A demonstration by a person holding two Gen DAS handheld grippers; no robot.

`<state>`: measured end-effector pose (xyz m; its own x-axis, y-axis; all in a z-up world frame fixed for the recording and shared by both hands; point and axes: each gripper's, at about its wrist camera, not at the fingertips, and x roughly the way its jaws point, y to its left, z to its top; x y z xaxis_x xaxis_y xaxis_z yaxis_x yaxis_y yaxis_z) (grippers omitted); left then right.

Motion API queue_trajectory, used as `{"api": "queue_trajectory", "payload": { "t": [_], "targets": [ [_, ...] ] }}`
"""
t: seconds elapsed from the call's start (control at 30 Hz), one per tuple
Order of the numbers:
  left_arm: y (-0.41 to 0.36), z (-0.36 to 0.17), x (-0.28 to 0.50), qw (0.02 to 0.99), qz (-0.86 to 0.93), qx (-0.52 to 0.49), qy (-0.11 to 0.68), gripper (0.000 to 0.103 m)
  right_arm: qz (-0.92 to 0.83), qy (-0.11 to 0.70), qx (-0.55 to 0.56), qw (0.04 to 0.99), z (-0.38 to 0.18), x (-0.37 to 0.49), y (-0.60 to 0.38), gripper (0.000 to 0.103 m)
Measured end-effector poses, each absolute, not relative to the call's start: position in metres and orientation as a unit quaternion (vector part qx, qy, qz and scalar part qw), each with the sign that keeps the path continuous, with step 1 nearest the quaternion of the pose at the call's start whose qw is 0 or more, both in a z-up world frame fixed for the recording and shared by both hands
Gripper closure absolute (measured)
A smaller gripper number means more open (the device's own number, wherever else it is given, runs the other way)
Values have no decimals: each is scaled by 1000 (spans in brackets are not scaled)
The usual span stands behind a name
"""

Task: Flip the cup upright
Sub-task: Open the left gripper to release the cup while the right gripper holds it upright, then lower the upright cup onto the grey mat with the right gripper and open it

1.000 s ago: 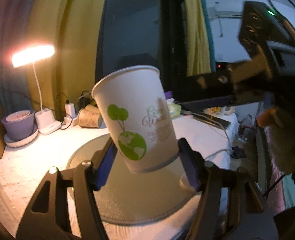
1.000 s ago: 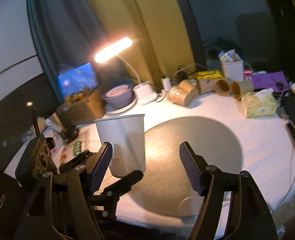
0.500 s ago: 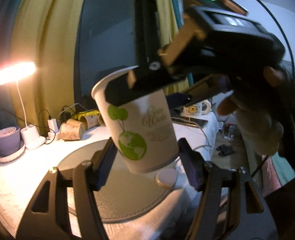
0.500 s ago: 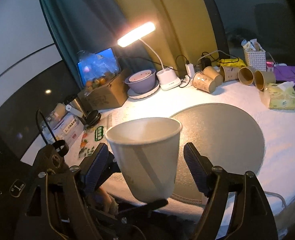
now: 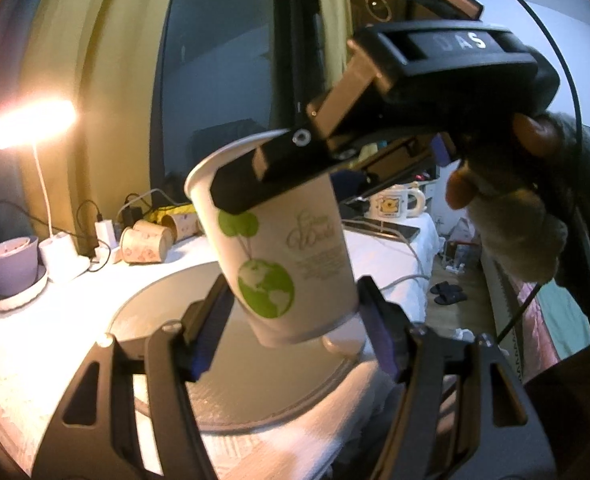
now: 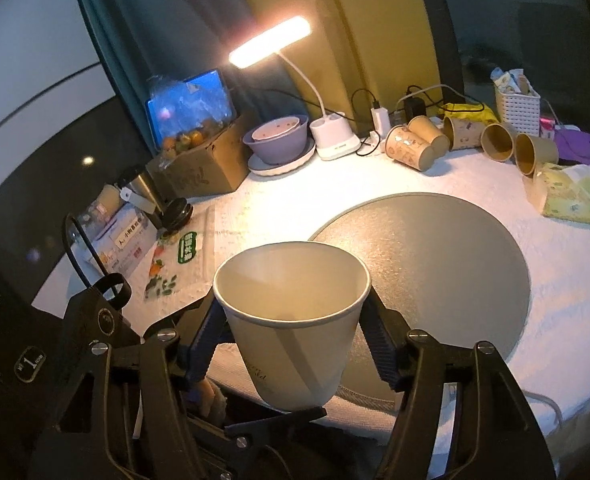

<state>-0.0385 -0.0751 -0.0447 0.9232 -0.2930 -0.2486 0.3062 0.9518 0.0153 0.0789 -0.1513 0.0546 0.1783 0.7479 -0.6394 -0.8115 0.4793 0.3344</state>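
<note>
A white paper cup (image 5: 283, 256) with a green globe print is held in the air, mouth up and slightly tilted, above the grey round mat (image 5: 231, 360). My left gripper (image 5: 295, 332) is shut on its lower part. My right gripper (image 6: 295, 344) has closed around the cup (image 6: 291, 320) near its rim, its pads touching both sides. In the left wrist view the right gripper's finger (image 5: 279, 172) crosses the cup's upper part. The cup's open mouth shows empty in the right wrist view.
A white cloth table (image 6: 567, 280) carries the grey mat (image 6: 447, 256). At the back stand a lit desk lamp (image 6: 271, 40), a purple bowl (image 6: 277, 140), several brown paper cups lying on their sides (image 6: 411, 148), a tissue pack (image 6: 567, 196) and a cardboard box (image 6: 199, 164).
The right gripper came up to the cup from beside it and closed on its upper part. The left gripper kept hold of the cup, which stayed mouth up.
</note>
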Motion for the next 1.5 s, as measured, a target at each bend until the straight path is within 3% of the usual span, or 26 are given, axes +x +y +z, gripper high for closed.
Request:
{"api": "queue_trajectory", "payload": {
  "t": [0.3,0.97,1.5],
  "targets": [
    [-57,-57,-32,977,-124,-14,171,27,486,383,-51,784,48,98,-136,37],
    [24,-70,-19,960,-38,-152,231,26,370,301,-109,872,-12,144,-107,37],
    [29,-72,-9,955,-13,-164,248,26,350,272,-102,891,-38,130,-114,37]
  ]
}}
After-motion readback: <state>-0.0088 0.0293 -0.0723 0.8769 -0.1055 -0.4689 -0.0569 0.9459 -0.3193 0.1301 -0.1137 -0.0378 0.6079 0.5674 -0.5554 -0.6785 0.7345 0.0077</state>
